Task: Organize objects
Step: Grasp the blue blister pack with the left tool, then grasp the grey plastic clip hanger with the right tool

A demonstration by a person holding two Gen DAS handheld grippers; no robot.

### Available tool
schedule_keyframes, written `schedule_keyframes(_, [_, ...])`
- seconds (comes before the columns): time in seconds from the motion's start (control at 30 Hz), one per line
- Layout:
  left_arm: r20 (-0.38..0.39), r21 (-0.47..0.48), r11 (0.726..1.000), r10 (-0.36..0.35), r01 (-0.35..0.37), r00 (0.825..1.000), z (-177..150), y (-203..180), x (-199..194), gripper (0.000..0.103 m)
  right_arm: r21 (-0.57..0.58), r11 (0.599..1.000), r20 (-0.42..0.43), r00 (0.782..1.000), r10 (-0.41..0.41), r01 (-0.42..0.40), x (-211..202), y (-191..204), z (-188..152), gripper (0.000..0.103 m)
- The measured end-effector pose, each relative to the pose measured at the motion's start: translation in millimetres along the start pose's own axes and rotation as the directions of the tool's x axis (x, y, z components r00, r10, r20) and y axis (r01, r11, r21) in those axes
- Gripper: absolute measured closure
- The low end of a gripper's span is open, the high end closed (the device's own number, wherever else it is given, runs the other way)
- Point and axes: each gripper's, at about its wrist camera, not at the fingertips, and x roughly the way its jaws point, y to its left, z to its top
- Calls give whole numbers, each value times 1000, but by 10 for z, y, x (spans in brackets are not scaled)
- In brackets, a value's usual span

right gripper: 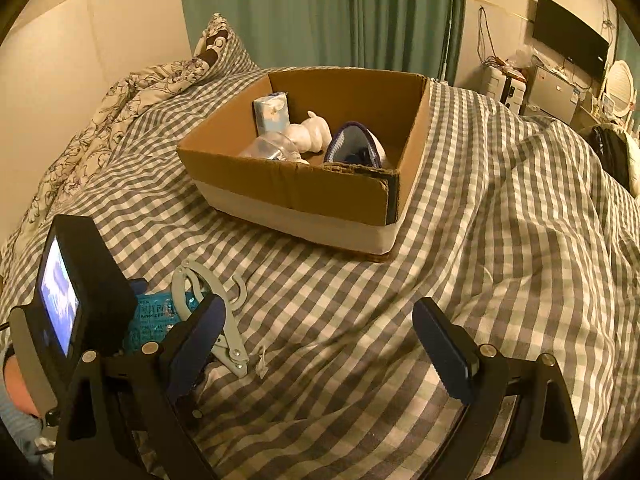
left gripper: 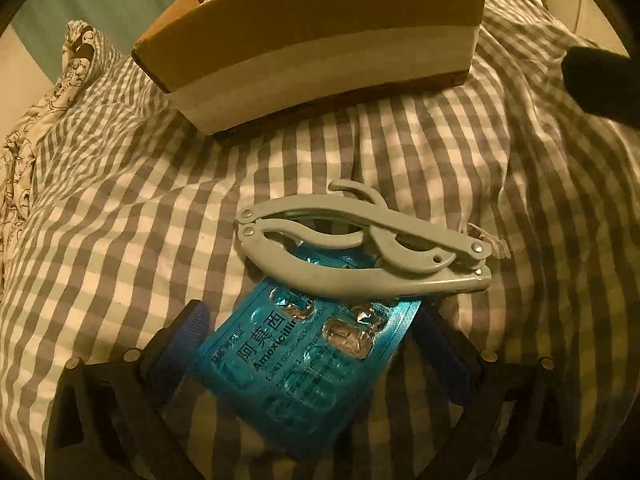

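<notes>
A blue Amoxicillin blister pack (left gripper: 304, 356) lies on the checked bed cover, its far end under a grey folding hanger (left gripper: 360, 248). My left gripper (left gripper: 312, 344) is open, its blue fingers on either side of the pack. The open cardboard box (left gripper: 320, 40) stands beyond. In the right wrist view the box (right gripper: 288, 184) holds a tissue pack (right gripper: 272, 114), a white figurine (right gripper: 310, 134), a clear item (right gripper: 272, 148) and a knitted shoe (right gripper: 354, 146). My right gripper (right gripper: 316, 344) is open and empty above the cover. The hanger (right gripper: 208, 300) and pack (right gripper: 154, 320) lie at its left.
The left gripper's body with a lit screen (right gripper: 68, 300) sits at lower left. A floral pillow (right gripper: 132, 88) lies at the bed's far left. A small scrap (right gripper: 264, 364) lies by the hanger. A TV (right gripper: 568, 36) and shelves stand at the far right.
</notes>
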Motion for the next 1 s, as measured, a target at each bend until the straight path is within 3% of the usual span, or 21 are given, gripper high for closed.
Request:
schedule_keyframes(0.07, [6,16,999,-32,32,999,-36,-33,-56,24,6,1000,3,1000,-1,1,-3,-11,-3,8])
schedule_keyframes(0.13, [12,34,999,-41,40,999,-74,-87,-126,30,12,1000,4,1000,-1,1,-6,-18,-2,8])
schedule_keyframes(0.27, [39,17,996,-87,86,995,-171,-76,-358,32,16,1000,0,1000,-5,5,5,-24,-8,8])
schedule_keyframes(0.47, [118,-81,983,-158,168,980,-310,241,-790,33,6,1000,-19,1000,-23,23,65,6,-17,8])
schedule_keyframes(0.67, [194,-188,970,-115,152,974,-225,705,-995,33,-37,999,-45,999,-26,24,166,151,-6,8])
schedule_keyframes(0.83, [221,-245,966,-27,82,975,-125,904,-988,33,-94,994,-103,994,41,-51,400,405,8,8])
schedule_keyframes(1.0, [231,-269,959,-28,92,973,-87,972,-913,33,-163,979,-203,975,88,-122,736,704,-49,8])
